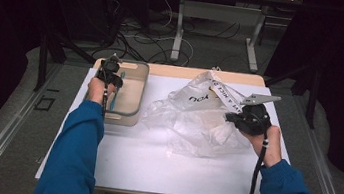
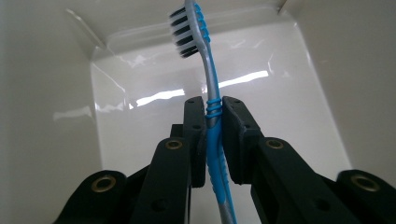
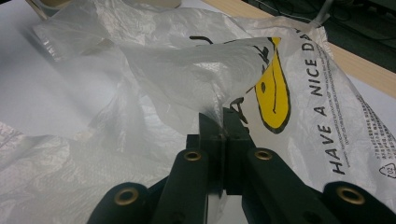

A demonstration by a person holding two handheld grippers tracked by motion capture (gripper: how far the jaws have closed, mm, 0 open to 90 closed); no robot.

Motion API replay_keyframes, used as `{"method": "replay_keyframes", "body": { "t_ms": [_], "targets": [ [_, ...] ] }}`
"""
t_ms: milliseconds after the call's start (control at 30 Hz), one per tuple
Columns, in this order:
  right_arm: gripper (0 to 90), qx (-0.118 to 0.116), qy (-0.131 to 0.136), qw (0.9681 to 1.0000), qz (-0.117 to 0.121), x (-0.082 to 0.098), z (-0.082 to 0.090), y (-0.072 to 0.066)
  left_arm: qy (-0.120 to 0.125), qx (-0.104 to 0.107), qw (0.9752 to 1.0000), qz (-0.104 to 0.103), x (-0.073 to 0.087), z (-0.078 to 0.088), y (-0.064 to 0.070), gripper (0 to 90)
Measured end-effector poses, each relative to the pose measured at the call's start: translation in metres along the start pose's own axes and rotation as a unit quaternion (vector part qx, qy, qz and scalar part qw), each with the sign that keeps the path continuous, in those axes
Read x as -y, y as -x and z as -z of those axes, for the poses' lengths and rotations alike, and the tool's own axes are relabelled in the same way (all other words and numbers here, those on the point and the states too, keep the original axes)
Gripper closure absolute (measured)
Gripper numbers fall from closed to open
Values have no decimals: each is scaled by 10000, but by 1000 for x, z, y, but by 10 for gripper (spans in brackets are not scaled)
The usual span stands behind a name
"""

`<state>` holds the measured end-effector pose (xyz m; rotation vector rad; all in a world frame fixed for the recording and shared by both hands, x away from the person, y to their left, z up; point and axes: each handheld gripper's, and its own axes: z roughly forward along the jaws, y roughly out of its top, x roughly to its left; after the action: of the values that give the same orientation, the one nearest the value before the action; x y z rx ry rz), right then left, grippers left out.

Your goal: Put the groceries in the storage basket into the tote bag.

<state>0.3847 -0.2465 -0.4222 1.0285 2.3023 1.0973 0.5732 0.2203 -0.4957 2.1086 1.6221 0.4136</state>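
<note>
Item 1: toothbrush point(image 2: 208, 79), blue and grey, dark bristles at the far end. It is clamped by the neck between the pads of the left gripper point(image 2: 214, 105), jaws closed on the handle, and is held above the floor of the clear plastic bin point(image 1: 142, 75) at the table's left rear.

Item 2: plastic bag point(image 3: 289, 84), thin, translucent, printed with a yellow smiley and "HAVE A NICE DAY". It lies crumpled at the centre-right of the white table point(image 1: 151, 160). A fold of its film is pinched in the right gripper point(image 3: 223, 122), jaws fully closed, so that the edge is held raised.

Step in hand, as judged: the toothbrush is being taken out of the bin for transfer into the bag.

Next move, as judged: the toothbrush is to be carried right to the bag mouth, which must be kept lifted open
</note>
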Motion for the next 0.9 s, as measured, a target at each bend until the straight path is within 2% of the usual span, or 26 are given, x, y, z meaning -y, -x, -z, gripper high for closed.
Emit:
{"method": "replay_keyframes", "body": {
  "t_ms": [200,233,267,533,667,900],
  "targets": [
    [900,16,5,10000,-2,0,-1,-1,157,108,9998,-22,-4,22,-3,810],
    [900,10,-12,10000,0,-1,-1,-2,162,106,9998,-101,-5,25,-3,809],
    [900,-4,-18,10000,-4,-1,-1,-2,215,130,9997,-54,-5,28,-2,810],
    [900,-8,-17,10000,17,-1,-1,-2,413,71,9985,-345,-9,50,11,809],
    [900,-11,-20,10000,17,-1,-1,-2,384,143,9981,-464,-8,57,16,809],
    [900,0,-13,10000,15,-1,-1,-2,297,174,9961,-815,-2,70,23,809]
  ]
}}
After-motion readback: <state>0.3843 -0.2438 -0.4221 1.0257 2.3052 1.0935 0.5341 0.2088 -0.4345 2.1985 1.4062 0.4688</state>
